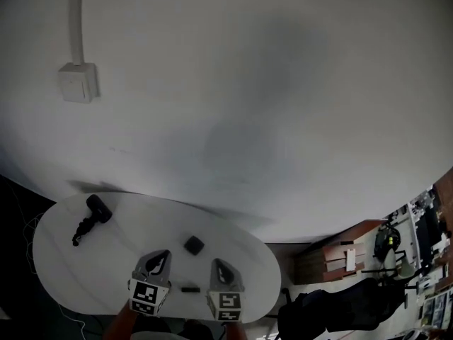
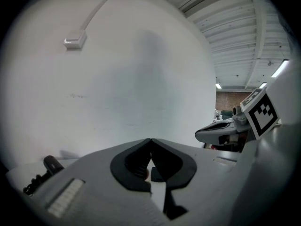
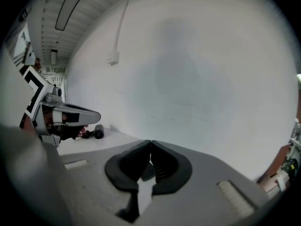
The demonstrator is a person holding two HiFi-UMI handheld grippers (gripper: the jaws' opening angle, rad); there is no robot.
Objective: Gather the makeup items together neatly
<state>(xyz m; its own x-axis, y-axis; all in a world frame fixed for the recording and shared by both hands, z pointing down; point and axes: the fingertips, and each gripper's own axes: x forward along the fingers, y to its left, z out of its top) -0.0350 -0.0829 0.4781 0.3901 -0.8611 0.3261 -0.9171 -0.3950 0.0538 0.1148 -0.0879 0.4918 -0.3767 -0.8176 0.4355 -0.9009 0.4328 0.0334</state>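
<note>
The white oval bench (image 1: 64, 275) stands against a plain wall that carries a socket box (image 1: 78, 82) with a conduit (image 1: 76, 20) running up from it.

Three dark makeup items lie apart on the bench:
- A long black makeup item (image 1: 90, 220) with a thick round head lies near the left end, towards the far edge.
- A small square black case (image 1: 193, 244) sits about mid-bench.
- A slim dark stick (image 1: 190, 288) lies by the near edge.

The left hand-held gripper (image 1: 161, 255) and the right hand-held gripper (image 1: 221, 263) hang side by side over the near edge. The stick lies between their bodies, and the square case is just ahead of the gap between them. Both have their jaws closed tip to tip, with nothing held.

Beyond the right end of the bench are wooden furniture (image 1: 340, 257) and a dark bag (image 1: 333, 307).
</note>
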